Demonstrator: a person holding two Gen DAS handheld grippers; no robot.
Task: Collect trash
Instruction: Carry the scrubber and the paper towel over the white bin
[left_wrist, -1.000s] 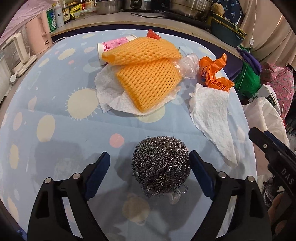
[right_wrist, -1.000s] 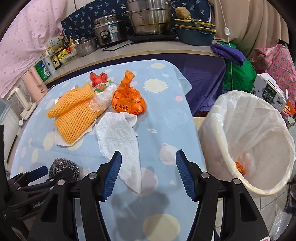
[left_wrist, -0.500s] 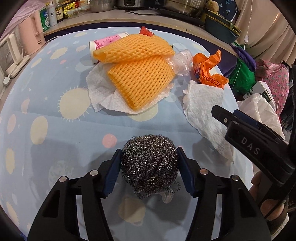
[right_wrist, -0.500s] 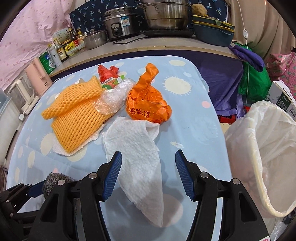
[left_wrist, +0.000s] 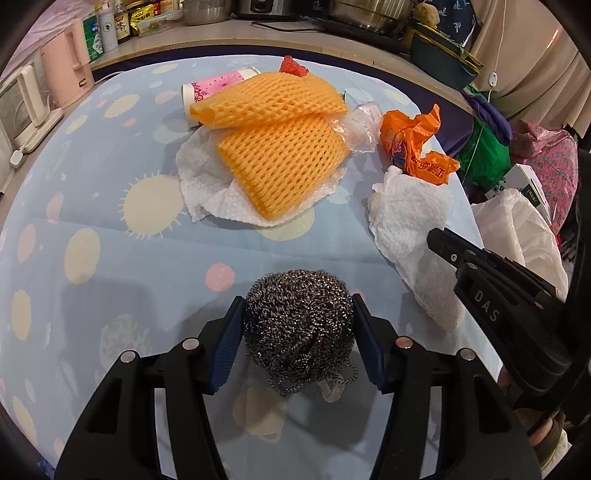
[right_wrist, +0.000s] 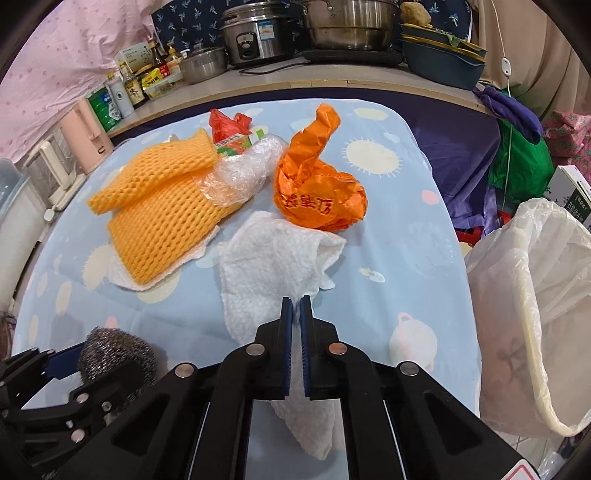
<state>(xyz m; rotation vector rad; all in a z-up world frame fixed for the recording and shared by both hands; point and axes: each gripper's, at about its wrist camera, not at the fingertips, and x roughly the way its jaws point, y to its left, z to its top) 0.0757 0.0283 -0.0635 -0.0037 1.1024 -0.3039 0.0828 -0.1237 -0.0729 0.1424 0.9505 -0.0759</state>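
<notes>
At the near edge of the table (left_wrist: 92, 184), the left gripper (left_wrist: 298, 343) has its blue pads pressed against both sides of the steel-wool scourer (left_wrist: 297, 328), which sits on the spotted cloth. Toward the table's right edge, the right gripper (right_wrist: 295, 325) has just snapped closed, pinching a fold of the white paper towel (right_wrist: 273, 258) between its pads; the towel's tail hangs out below them. The lined trash bin (right_wrist: 532, 306) stands off the right edge, just past the towel. To my eye both pickups are made and the lift comes next. I'd raise the towel straight up first so its loose end clears the cloth, then swing it over the bin rim before letting go. The scourer is springy, so a steady squeeze matters. The orange foam netting (left_wrist: 284, 162), orange plastic bag (right_wrist: 317, 199) and clear wrap (right_wrist: 240, 177) wait mid-table toward the far edge.
</notes>
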